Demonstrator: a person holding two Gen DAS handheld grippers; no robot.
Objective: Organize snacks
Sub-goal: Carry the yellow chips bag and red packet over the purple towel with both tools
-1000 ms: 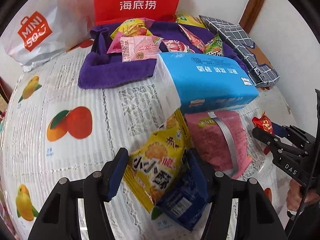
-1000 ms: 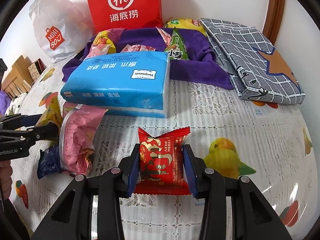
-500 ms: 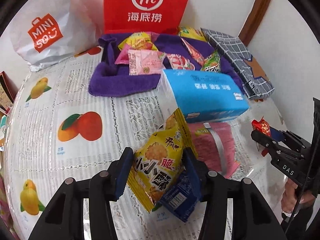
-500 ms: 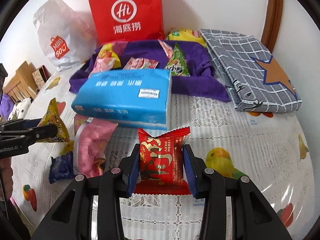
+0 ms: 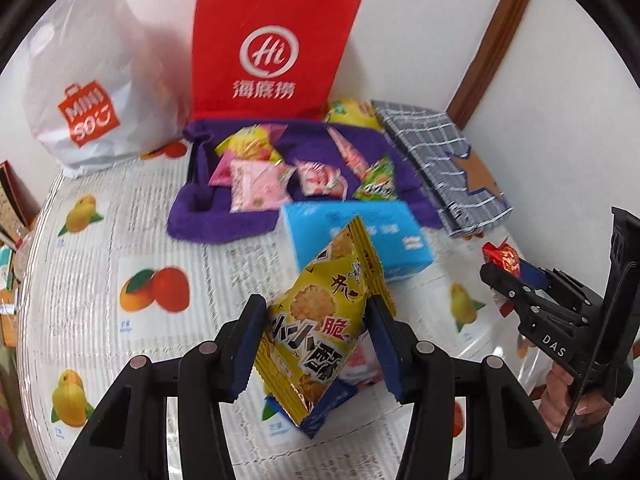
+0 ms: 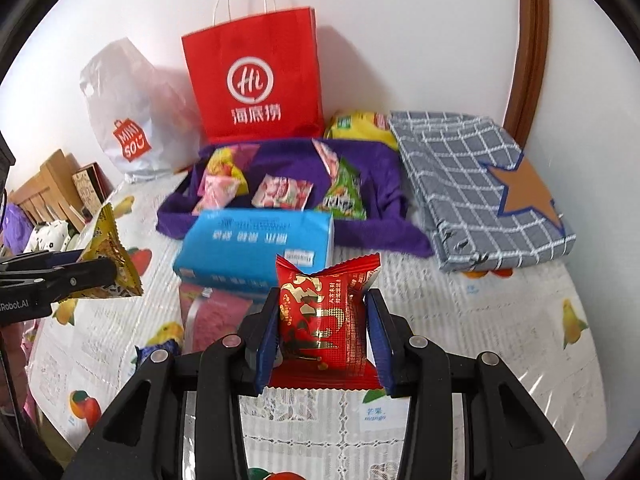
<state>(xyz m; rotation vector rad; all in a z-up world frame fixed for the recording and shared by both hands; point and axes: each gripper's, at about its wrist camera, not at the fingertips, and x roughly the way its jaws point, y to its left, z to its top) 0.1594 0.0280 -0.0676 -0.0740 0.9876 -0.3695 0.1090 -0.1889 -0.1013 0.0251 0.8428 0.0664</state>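
Note:
My left gripper [image 5: 316, 344] is shut on a yellow biscuit packet [image 5: 320, 320] and holds it above the table; it also shows in the right wrist view [image 6: 110, 258]. My right gripper [image 6: 322, 340] is shut on a red snack packet [image 6: 324, 316], also lifted; it also shows in the left wrist view [image 5: 502, 260]. A purple cloth [image 6: 288, 160] at the back holds several small snack packets. A pink packet [image 6: 224, 316] and a dark blue packet [image 5: 320, 412] lie on the table below the grippers.
A blue tissue pack [image 6: 256, 244] lies between the grippers and the purple cloth. A red paper bag [image 6: 256, 84] and a white Miniso bag [image 6: 128, 120] stand against the back wall. A folded grey checked cloth [image 6: 472, 184] lies at the right.
Both grippers have risen and drawn back with their packets. The yellow packet has come up off the pink and dark blue packets.

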